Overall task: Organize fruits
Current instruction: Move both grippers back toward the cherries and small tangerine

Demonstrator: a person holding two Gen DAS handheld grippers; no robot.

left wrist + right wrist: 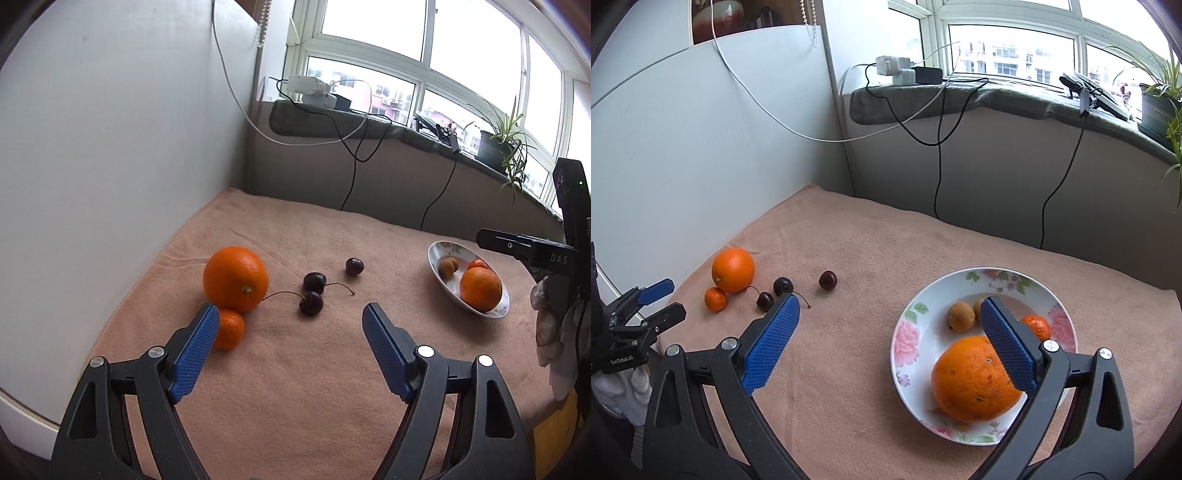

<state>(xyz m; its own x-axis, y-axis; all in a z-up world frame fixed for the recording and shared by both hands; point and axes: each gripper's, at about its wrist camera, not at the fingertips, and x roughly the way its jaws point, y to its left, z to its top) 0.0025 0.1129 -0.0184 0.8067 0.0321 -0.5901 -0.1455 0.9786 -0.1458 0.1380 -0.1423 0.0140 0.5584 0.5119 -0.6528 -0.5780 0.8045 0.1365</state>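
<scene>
On the peach towel lie a big orange [235, 277], a small tangerine [229, 329] touching it, and three dark cherries [312, 292]. My left gripper [288, 314] is open and empty, just short of the cherries, its left finger beside the tangerine. A floral plate [909, 343] holds a large orange [971, 380], a tangerine [1036, 326] and two small brown fruits [960, 316]. My right gripper [890, 306] is open and empty above the plate's left side. The plate [437, 254] also shows at the right in the left wrist view. The left gripper [661, 299] shows at the left in the right wrist view.
A white panel wall [110, 147] bounds the towel on the left. A low wall with a sill [369, 129] runs behind, carrying chargers, hanging cables and a potted plant [506, 147]. The towel's surface [849, 369] lies between the loose fruit and the plate.
</scene>
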